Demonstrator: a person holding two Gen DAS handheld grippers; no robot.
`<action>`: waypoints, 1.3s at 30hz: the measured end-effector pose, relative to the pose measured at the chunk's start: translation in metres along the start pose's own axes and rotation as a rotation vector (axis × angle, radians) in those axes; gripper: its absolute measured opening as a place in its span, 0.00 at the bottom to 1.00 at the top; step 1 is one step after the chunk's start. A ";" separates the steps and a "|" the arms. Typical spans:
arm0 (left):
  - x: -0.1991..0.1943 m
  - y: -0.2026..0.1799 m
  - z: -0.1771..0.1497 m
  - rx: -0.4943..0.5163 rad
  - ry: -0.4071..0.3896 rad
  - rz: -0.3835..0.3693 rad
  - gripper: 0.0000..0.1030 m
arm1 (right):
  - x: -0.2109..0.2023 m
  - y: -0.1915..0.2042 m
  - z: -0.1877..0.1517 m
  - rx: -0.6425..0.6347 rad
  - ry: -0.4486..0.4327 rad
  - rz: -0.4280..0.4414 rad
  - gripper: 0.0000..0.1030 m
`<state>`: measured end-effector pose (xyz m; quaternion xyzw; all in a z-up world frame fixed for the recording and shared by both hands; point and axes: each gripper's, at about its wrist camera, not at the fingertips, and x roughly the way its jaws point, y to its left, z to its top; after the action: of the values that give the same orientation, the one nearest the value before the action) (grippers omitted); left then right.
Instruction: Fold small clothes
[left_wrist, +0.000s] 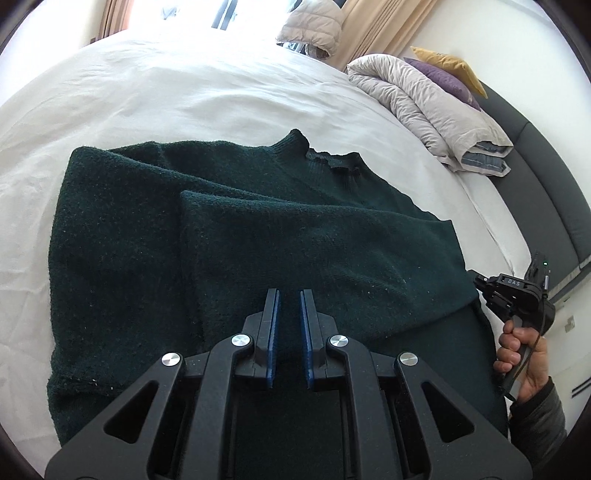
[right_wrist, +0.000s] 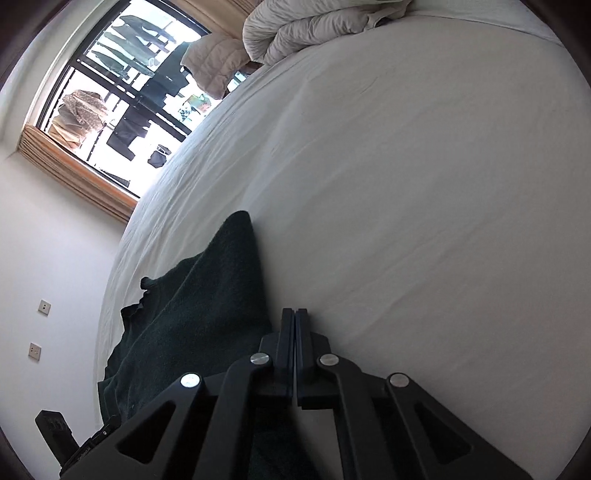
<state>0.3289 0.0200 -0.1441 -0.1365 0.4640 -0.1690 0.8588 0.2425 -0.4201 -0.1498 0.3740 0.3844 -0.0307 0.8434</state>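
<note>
Both tongs (left_wrist: 289, 295) (right_wrist: 295, 314) clenched, empty, over dark sweater (left_wrist: 221, 240) on white bed (left_wrist: 184, 92).

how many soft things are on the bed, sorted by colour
dark green: 1, the sweater
beige: 1, the bunched duvet
purple: 1, a cushion
yellow: 1, a cushion
total: 4, on the white sheet

Sweater (left_wrist: 258, 236) fuzzy dark-green knit; bed sheet (left_wrist: 184, 92) smooth white cloth.
</note>
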 end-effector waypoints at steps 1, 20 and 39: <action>0.002 0.002 -0.001 -0.009 -0.005 -0.003 0.10 | -0.008 0.007 0.000 -0.013 -0.024 0.057 0.06; 0.018 -0.049 -0.023 0.216 -0.092 0.308 0.10 | 0.028 -0.017 -0.017 0.086 0.091 0.243 0.00; -0.055 -0.051 -0.102 0.160 -0.072 0.278 0.11 | -0.013 0.007 -0.041 -0.101 0.078 0.164 0.24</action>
<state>0.2064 -0.0106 -0.1369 -0.0080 0.4322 -0.0800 0.8982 0.2101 -0.3913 -0.1543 0.3620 0.3860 0.0724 0.8454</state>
